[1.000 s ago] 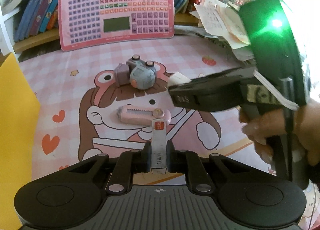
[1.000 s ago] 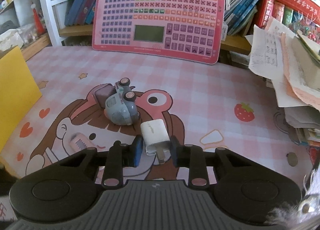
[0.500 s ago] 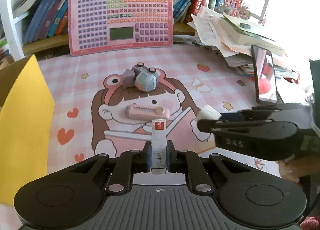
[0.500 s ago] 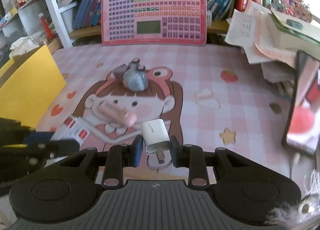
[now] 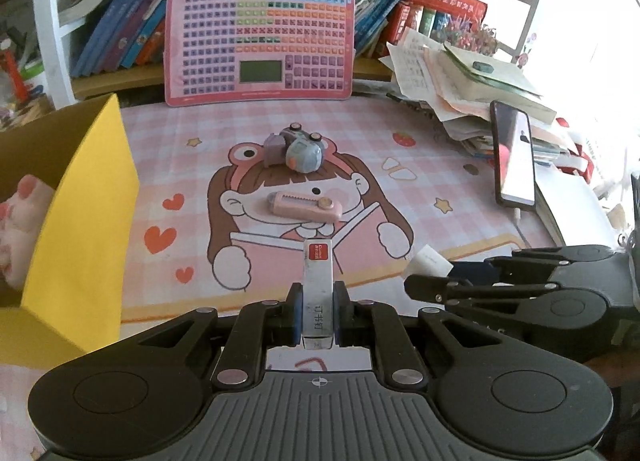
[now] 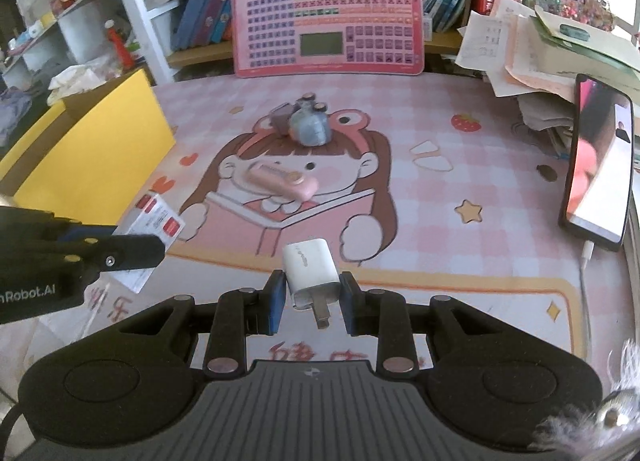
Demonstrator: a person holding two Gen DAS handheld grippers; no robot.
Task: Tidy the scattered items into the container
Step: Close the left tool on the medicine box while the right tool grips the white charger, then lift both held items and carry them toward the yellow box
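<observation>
The left gripper (image 5: 317, 313) is clamped on a small box of staples (image 5: 317, 293) with a red label, held at the lower middle of the left wrist frame. The right gripper (image 6: 311, 297) is clamped on a white charger plug (image 6: 309, 271), prongs pointing back toward the camera. Beyond both, on the pink cartoon mat (image 5: 420, 149) covering the table, a pink utility knife (image 5: 304, 207) lies at frame centre, with a grey-blue toy car (image 5: 302, 151) just above it, touching a small mauve block (image 5: 274, 149). The yellow cardboard box (image 5: 92, 213) stands at the left edge, a pink plush (image 5: 20, 225) inside. A phone (image 5: 514, 159) leans against stacked papers at right. A pink keyboard chart (image 5: 260, 41) stands against the bookshelf.
</observation>
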